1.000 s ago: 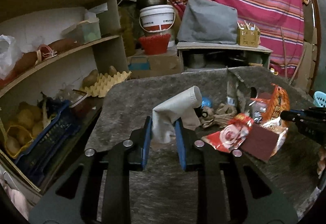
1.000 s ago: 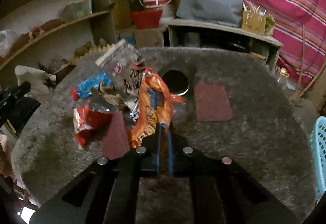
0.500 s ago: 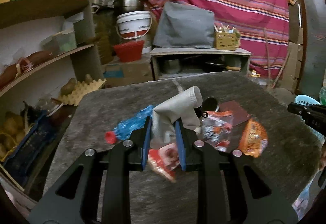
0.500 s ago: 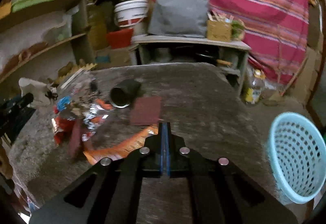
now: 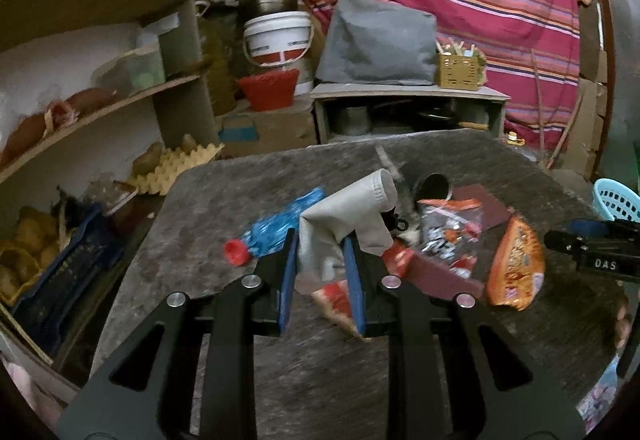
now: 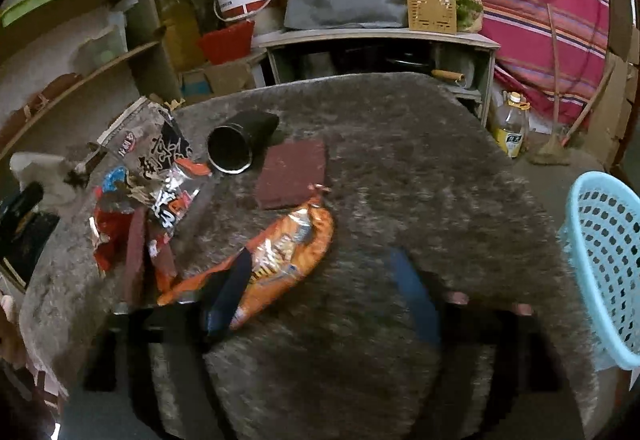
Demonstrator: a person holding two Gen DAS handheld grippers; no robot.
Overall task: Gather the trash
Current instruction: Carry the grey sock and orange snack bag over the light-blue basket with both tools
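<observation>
Right wrist view: the right tool point(image 6: 320, 280) is mid-opening and blurry, its left finger over the orange snack bag point(image 6: 280, 252), nothing pinched as far as I can tell. The left tool point(image 5: 320, 268) is clamped on a grey cloth bag point(image 5: 348, 216). Risk: the wrapper could slide on the fuzzy tabletop point(image 6: 400, 160) if the jaws close off-centre. The blue basket point(image 6: 608, 260) sits past the right edge, with open room there. The remaining wrappers point(image 6: 160, 176) crowd the left, beside 1 black cup point(image 6: 236, 144).

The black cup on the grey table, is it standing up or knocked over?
Knocked over. The black cup lies on its side on the grey table, its open mouth facing the right camera.
</observation>
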